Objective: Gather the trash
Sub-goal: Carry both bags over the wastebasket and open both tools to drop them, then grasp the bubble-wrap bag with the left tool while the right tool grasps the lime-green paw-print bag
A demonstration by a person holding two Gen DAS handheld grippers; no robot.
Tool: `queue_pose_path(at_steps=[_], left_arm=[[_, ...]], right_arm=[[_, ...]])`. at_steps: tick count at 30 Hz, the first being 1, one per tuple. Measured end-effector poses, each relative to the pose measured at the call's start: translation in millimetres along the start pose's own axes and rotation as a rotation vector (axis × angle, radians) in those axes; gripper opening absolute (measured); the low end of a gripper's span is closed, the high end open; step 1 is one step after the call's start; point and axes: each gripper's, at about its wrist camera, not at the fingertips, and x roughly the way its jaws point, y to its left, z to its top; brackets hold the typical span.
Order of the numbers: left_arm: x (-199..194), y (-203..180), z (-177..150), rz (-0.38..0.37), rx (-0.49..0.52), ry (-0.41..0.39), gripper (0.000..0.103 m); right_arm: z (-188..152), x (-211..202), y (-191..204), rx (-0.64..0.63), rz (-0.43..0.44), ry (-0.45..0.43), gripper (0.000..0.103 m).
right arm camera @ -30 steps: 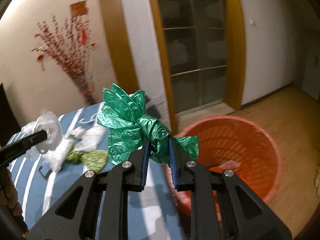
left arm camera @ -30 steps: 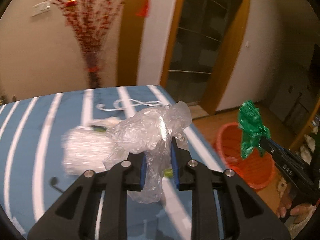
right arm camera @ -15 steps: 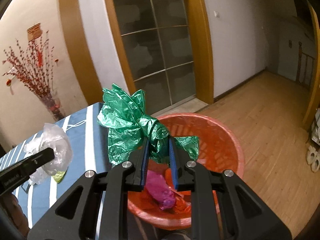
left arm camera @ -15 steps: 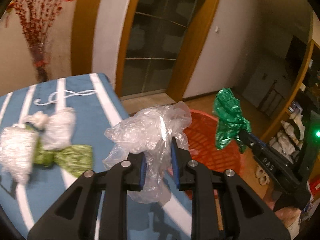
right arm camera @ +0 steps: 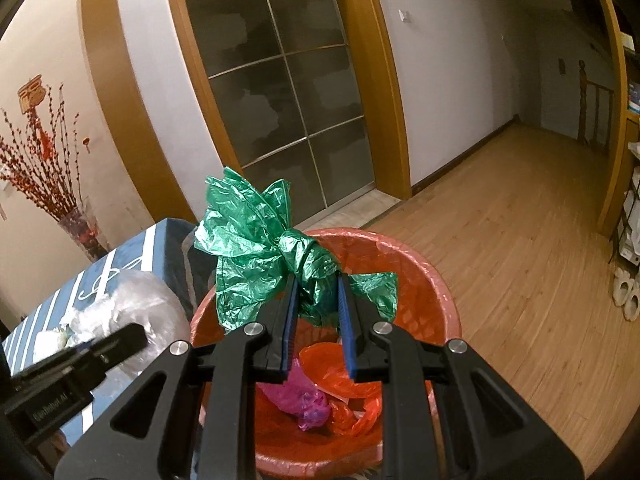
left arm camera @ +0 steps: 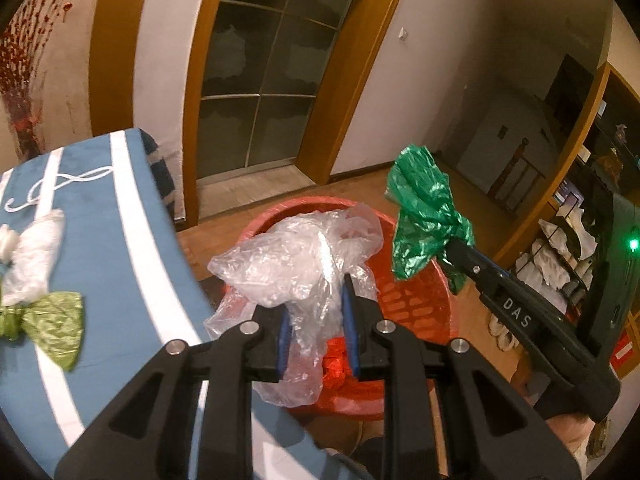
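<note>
wooden flooring surrounds the orange bin (right arm camera: 440, 300). the green bag (right arm camera: 276, 264) is clenched by the right gripper (right arm camera: 316, 312) over it, the clear bag (left arm camera: 296, 256) by the left gripper (left arm camera: 316, 320) at nine o'clock, both positioned for dropping.

Both wrist views close above the orange bin (left arm camera: 412, 304), looking forward and down along the jaws. Shared: bin (right arm camera: 400, 252), glass door (left arm camera: 256, 80), striped bed corner (right arm camera: 156, 240).

Glossy crinkled green plastic bag (right arm camera: 256, 256)
</note>
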Motion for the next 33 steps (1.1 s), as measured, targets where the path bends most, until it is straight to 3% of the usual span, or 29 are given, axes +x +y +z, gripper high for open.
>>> queue_pose_path(at_steps=[6, 10, 17, 30, 33], left_arm=[[20, -5, -4, 0.000, -0.002, 0.034, 0.033], [29, 1, -9, 0.007, -0.012, 0.058, 0.040], [26, 16, -15, 0.059, -0.025, 0.058, 0.054], [-11, 60, -29, 0.198, -0.055, 0.037, 0.077], [-25, 75, -32, 0.242, -0.060, 0.020, 0.083]], right_arm=[[3, 15, -12, 0.032, 0.015, 0.038, 0.023], [-1, 16, -15, 0.044, 0.014, 0.043, 0.044], [-6, 17, -14, 0.033, -0.003, 0.046, 0.061], [-18, 14, 0, -0.006, -0.002, 0.085, 0.065], [-21, 10, 6, -0.023, 0.007, 0.081, 0.070]])
